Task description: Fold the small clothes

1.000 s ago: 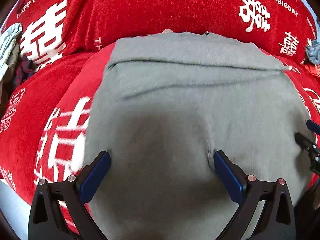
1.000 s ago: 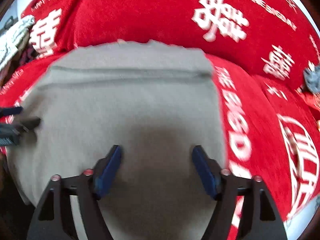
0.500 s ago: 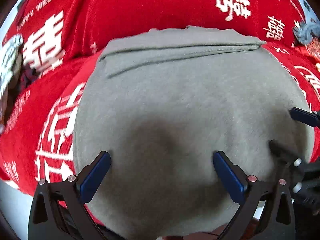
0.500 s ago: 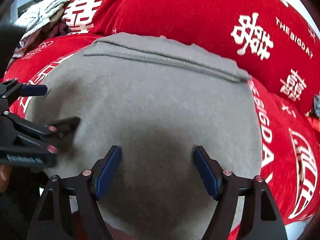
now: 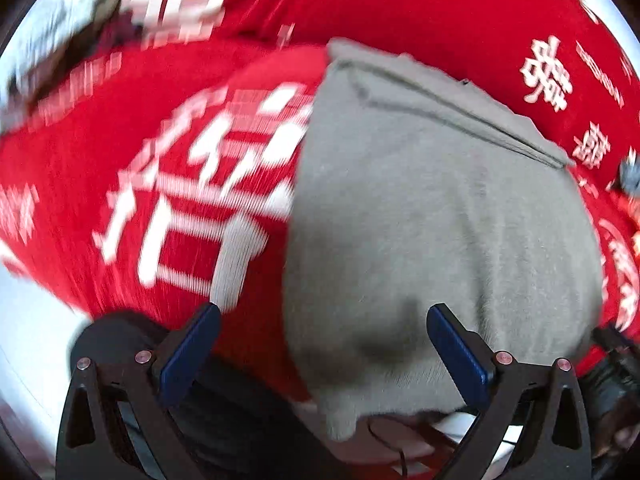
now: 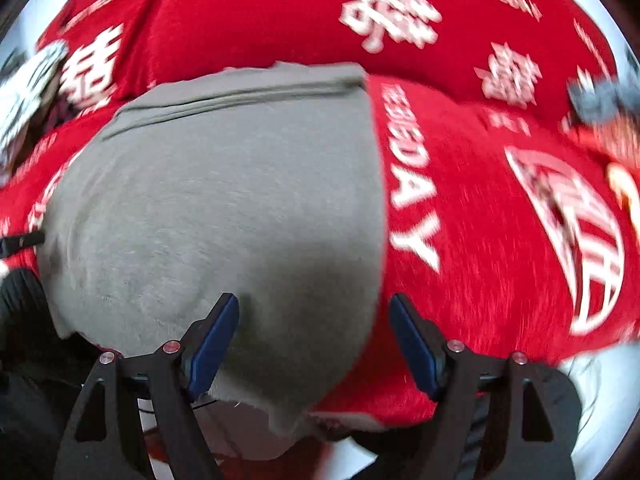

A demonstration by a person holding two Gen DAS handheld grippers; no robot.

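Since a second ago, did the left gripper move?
Yes. The left gripper has slid to the left: the grey garment used to fill the space between its fingers, and now its left edge lies there, with red cloth under the left finger.

The grey garment (image 5: 440,220) lies flat on the red cloth (image 5: 140,160) and makes no high obstacle; only a folded band along its far edge, in the upper middle of both views, is a little raised. In the left wrist view the left gripper (image 5: 320,344) has its fingers wide apart over the left edge of the garment, and the red cloth on the left side of the frame is bare and open for passing. In the right wrist view the right gripper (image 6: 316,340) is also spread wide, over the right edge, and the red cloth (image 6: 500,240) at the right is free. A pile of clothes (image 6: 28,92) stands at the upper left, and a small grey thing (image 6: 600,96) at the upper right.
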